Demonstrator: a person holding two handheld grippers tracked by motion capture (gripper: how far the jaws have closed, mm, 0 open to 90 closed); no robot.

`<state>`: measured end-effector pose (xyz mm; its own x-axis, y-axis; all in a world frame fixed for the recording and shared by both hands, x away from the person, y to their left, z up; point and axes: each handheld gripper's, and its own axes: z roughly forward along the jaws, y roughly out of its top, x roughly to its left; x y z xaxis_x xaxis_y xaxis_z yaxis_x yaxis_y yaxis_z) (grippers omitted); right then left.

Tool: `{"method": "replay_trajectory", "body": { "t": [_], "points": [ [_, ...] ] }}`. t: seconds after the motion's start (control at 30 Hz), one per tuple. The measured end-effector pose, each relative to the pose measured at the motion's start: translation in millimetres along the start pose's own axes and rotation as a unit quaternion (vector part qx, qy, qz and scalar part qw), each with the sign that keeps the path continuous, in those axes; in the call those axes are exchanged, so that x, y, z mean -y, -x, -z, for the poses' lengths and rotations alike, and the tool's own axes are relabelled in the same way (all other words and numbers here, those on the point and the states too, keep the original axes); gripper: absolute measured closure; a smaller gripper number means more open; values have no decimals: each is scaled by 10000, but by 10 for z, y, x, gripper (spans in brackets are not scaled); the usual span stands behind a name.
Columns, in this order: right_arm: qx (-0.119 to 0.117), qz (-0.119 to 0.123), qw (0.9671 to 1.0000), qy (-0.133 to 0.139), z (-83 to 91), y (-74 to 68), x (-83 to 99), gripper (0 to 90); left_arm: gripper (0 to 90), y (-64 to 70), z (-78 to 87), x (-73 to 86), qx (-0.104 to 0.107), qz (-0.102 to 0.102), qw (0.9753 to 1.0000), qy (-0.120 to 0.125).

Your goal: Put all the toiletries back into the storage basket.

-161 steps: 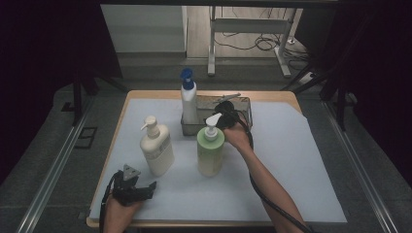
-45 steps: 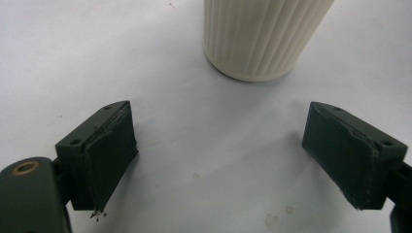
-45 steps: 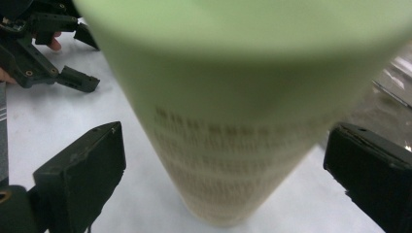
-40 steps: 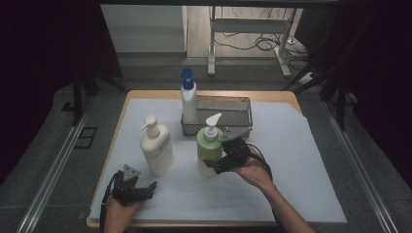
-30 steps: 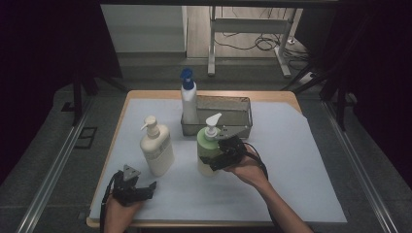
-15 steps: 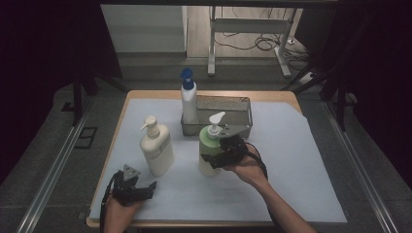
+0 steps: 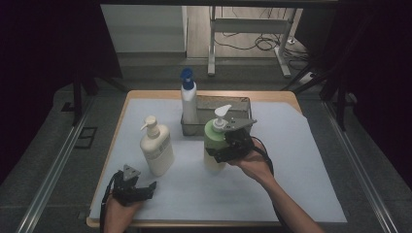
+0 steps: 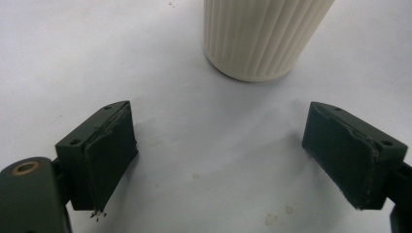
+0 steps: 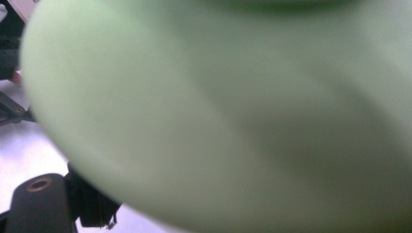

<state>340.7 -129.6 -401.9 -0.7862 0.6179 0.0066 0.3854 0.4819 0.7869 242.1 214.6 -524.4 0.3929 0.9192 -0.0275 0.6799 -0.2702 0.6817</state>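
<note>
At table centre, right gripper (image 7: 224, 151) jaws clamped on green pump bottle (image 7: 214, 141), left gripper (image 7: 138, 191) resting low, jaws spread.

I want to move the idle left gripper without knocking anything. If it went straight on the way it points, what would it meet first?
Probably the ribbed cream pump bottle, dead ahead of the open left gripper; only bare white paper lies between.

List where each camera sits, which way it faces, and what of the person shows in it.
High view: above the near table edge, facing forward and down; both forearms, left hand-held gripper, right hand-held gripper.
Left gripper view: on the left hand-held gripper, facing the cream bottle; two open jaws.
Right gripper view: against the green bottle; one jaw.
Shared: both bottles also appear from above.
</note>
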Motion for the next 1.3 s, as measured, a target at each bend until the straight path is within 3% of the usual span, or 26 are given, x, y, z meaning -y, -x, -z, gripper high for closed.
{"method": "replay_trajectory", "body": {
  "t": [0.5,1.3],
  "points": [
    [39,-39,10000,20,111,74,-246,122,119,0,-1,0,1,3,10000,5],
    [453,-128,9987,191,174,266,-713,123,119,0,-2,0,0,6,10000,8]
  ]
}}
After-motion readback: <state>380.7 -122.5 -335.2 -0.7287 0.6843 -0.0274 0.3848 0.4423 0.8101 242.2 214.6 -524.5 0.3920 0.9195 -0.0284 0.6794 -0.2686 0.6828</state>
